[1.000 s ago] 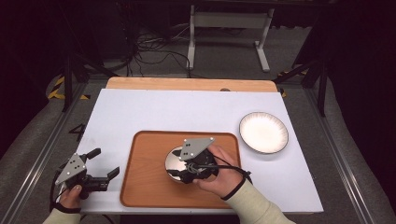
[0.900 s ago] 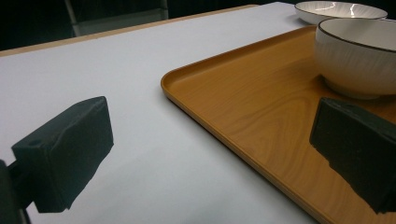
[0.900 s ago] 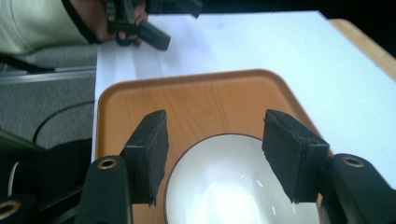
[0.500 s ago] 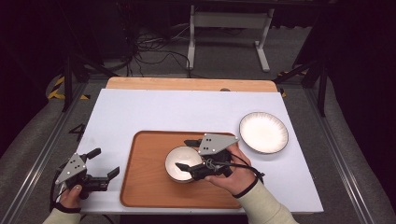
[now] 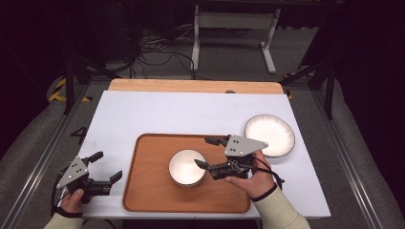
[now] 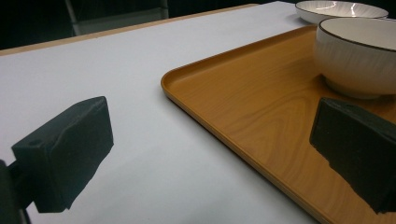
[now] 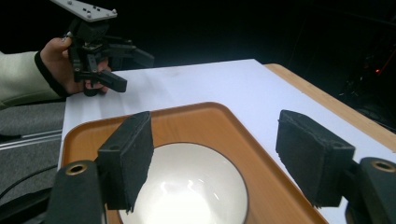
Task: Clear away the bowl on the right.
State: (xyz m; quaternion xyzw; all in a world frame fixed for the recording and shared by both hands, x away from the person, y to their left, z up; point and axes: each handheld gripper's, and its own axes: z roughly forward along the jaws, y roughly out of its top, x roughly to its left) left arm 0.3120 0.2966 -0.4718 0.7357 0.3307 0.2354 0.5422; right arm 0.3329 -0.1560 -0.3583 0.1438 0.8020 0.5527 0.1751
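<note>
Nearest the person, the left tongs (image 5: 106, 168) hover with their jaws spread and nothing between them, just off the tray's (image 5: 148, 191) near-left corner over the white tabletop (image 5: 143, 114); the left gripper view looks across that corner of the tray (image 6: 243, 121) toward the bowl (image 6: 359, 51). A little farther in, the white bowl (image 5: 187, 167) stands upright near the middle of the tray, its dark rim free all round. The right tongs (image 5: 206, 152) sit just to the bowl's right, tips pointing at it, one tip close to the rim but not pressing; their jaws have just been opening and now stand apart with nothing clamped. In the right gripper view the two black pads (image 7: 128, 158) frame the bowl (image 7: 187, 186) from above without gripping it. The step in hand reads as letting go of the bowl after setting it on the tray. To finish it well, the right tongs should back straight away from the bowl, keeping the jaws wide and level so no pad catches the rim and drags or tips it, then lift only once clear of it. Farthest off, beyond the tray's right edge, a shallow white plate (image 5: 270, 135) lies on the tabletop, probably the next thing to fetch.
</note>
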